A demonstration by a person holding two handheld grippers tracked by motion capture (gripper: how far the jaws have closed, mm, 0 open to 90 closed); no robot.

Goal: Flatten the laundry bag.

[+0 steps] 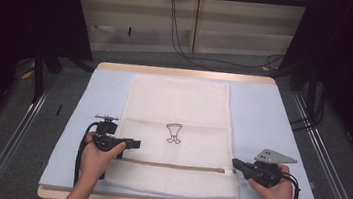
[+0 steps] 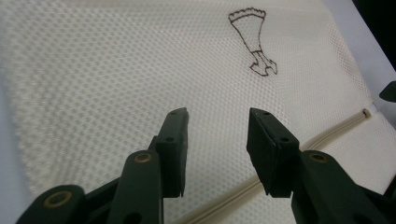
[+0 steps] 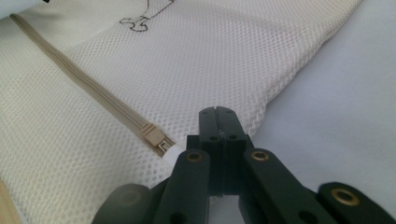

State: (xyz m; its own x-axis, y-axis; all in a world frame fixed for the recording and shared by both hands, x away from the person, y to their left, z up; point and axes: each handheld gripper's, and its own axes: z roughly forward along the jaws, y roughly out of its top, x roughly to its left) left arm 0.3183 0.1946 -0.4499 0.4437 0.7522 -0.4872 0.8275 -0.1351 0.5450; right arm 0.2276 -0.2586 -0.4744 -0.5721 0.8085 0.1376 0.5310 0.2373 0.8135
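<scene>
Right tool [image 3: 219,112] pinched shut beside the zipper pull [image 3: 156,139]; left tool [image 2: 217,121] half open, empty, over the mesh laundry bag [image 1: 173,129].
Bag lies flat on the desk [image 1: 263,119]; zipper work seems in hand: next, probably grip the white pull tab while the left tool pins the mesh.

A fixed camera sits high above the person's side of the counter [image 1: 280,141], looking forward and down, far enough back to take in the whole surface and the floor beyond.

A second camera rides on the left hand-held gripper [image 1: 131,143], looking low and close across the mesh bag [image 1: 176,124] toward its printed drawing [image 2: 252,39] and zipper [image 2: 327,135].

A third camera rides on the right hand-held gripper [image 3: 218,114], very near the bag's edge, by the zipper pull [image 3: 156,137].

All three views share the zipper and the drawing.
</scene>
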